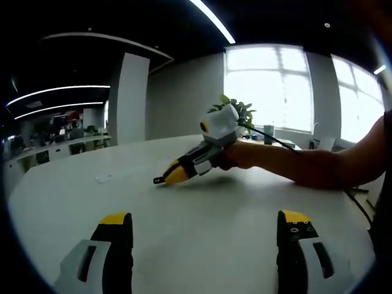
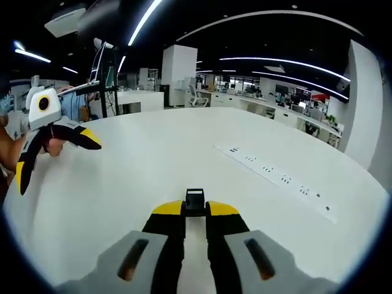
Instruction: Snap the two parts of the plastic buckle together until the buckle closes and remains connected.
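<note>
The round white table [image 2: 184, 159] lies broad and bare, its far edge well off from both grippers, with a power strip [image 2: 275, 177] set toward one side. The right gripper [image 2: 195, 211] is clamped on a black buckle part [image 2: 195, 201] that sticks out past its tips, low over the table's middle. The left gripper [image 1: 205, 223] has its jaws wide apart, gripping nothing, facing the right one across open tabletop.

Both grippers had black jaws capped in yellow on grey-white bodies: the left gripper [image 1: 205, 236] and the right gripper [image 2: 196, 211], which trailed a black cable.
</note>
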